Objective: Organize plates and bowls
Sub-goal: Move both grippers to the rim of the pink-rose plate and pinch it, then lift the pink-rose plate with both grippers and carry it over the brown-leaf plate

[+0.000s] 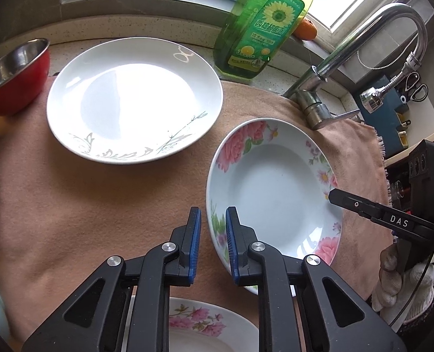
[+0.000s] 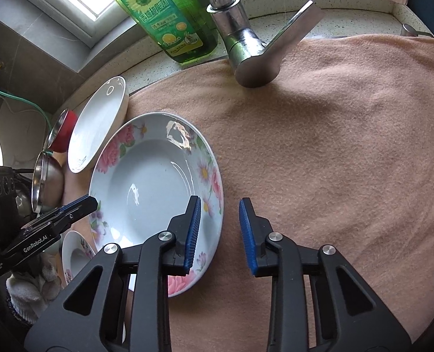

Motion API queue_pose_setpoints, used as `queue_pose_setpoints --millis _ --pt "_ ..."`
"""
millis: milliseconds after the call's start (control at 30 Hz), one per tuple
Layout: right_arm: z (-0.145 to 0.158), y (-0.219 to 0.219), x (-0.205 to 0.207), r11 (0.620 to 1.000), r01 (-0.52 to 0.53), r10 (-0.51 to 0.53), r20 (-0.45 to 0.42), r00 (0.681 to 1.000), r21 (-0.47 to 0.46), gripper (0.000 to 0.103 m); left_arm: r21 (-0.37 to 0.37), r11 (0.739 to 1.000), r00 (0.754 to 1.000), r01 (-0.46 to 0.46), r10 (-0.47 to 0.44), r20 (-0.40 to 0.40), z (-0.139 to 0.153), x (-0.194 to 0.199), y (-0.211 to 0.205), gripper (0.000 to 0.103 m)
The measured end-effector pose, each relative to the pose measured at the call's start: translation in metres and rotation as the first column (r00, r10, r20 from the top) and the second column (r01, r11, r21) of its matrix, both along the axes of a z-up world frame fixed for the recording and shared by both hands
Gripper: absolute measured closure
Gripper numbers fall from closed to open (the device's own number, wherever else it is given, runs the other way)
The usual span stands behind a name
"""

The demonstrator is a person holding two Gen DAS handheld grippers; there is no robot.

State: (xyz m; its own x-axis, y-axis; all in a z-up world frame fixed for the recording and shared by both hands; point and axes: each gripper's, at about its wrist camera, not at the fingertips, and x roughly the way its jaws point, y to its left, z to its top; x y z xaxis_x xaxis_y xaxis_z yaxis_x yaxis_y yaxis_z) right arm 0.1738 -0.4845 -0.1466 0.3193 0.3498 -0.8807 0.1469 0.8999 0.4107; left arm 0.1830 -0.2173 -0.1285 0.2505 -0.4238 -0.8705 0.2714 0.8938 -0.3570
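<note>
Peach cloth (image 2: 334, 146) covers the surface beside the faucet (image 2: 243, 44), and on it lies the rose-patterned deep plate (image 1: 272, 187). Its near-left rim passes between the spread jaws of the left tool (image 1: 213, 243); its opposite rim sits between those of the right tool (image 2: 219, 231), also spread. Both straddle it; neither pinches. A white plate (image 1: 134, 96) lies beyond, to the left.

— What do I have on my feeds besides the dishes?

— A peach towel (image 2: 334, 161) covering the counter (image 1: 158, 38); a chrome faucet (image 2: 240, 44) at its far edge.

— And behind?

— A green soap bottle (image 1: 260, 29) beside the faucet, an orange (image 1: 306, 30) on the sill, scissors (image 1: 416, 88) far right.
</note>
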Motion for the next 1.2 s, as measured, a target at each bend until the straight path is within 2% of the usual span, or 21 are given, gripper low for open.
queue_pose_setpoints --millis 367,933,1200 --pt "-0.004 0.006 0.003 1.0 -0.021 0.021 -0.011 1.0 0.01 0.088 0.004 1.0 1.0 0.009 -0.009 0.0 0.0 0.001 -0.003 0.091" --pt "0.001 0.011 0.003 0.999 -0.032 0.032 -0.013 0.999 -0.027 0.088 -0.011 1.0 1.0 -0.012 0.012 -0.003 -0.001 -0.001 0.0 0.091" --pt "0.011 0.009 -0.002 1.0 -0.021 0.021 -0.001 1.0 -0.018 0.088 -0.023 1.0 1.0 -0.004 0.004 0.013 0.008 -0.005 0.002 0.091"
